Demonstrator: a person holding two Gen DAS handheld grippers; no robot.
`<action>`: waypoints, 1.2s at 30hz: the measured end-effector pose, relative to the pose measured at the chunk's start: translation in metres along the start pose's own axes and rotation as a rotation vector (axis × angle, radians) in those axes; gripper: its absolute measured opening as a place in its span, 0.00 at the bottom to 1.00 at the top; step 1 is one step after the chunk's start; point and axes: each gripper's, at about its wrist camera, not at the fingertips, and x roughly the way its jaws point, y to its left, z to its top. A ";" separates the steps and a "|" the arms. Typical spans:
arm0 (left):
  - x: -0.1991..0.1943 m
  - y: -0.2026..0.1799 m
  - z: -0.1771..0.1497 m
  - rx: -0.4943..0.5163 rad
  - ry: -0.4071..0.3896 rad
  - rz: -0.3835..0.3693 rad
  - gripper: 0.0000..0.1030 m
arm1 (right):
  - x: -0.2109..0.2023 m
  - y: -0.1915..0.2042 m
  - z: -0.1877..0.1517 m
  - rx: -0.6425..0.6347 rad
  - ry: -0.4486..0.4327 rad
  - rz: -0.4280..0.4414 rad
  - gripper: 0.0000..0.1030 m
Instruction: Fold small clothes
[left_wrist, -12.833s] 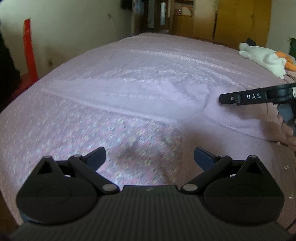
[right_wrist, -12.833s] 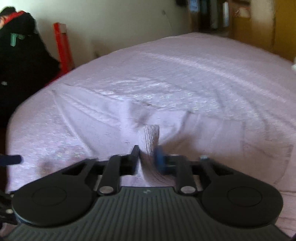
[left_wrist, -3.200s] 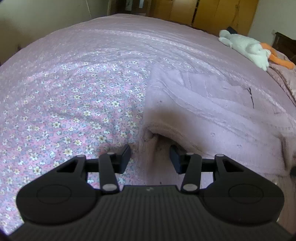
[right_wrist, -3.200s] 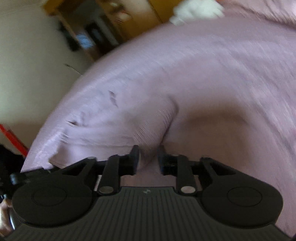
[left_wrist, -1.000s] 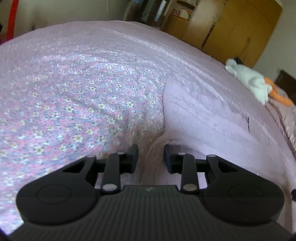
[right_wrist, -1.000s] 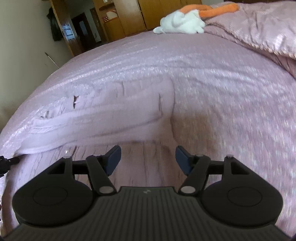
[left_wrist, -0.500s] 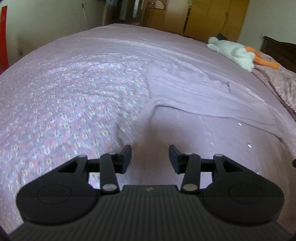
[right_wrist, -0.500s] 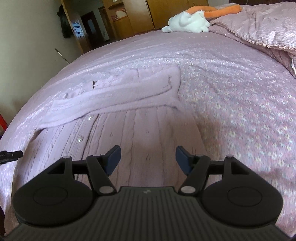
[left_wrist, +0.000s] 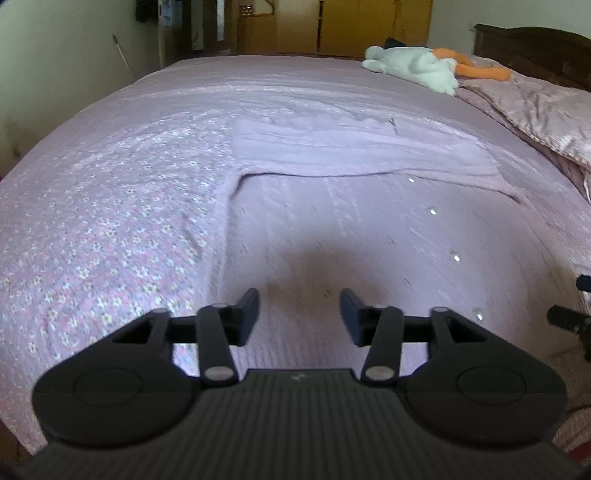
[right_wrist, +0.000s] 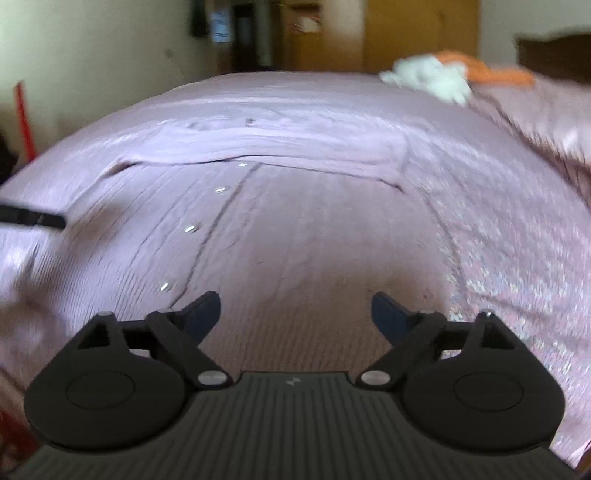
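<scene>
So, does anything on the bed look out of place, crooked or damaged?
Nothing stands out. The lilac cardigan lies flat on the floral bedspread, its far part folded across. Both grippers are open above it. A plush toy lies at the far side.

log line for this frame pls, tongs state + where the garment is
left tongs: open, empty | right tongs: open, empty | lilac cardigan: flat on floral bedspread, sleeves folded across far end | plush toy: far right
</scene>
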 end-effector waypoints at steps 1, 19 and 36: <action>-0.002 -0.003 -0.003 0.012 0.000 0.001 0.60 | -0.002 0.008 -0.003 -0.049 0.000 0.000 0.91; -0.001 -0.023 -0.036 0.105 0.086 -0.037 0.69 | 0.045 0.061 -0.030 -0.373 0.249 -0.111 0.94; 0.007 -0.080 -0.064 0.442 0.136 -0.121 0.76 | 0.040 0.042 0.000 -0.210 0.003 -0.242 0.94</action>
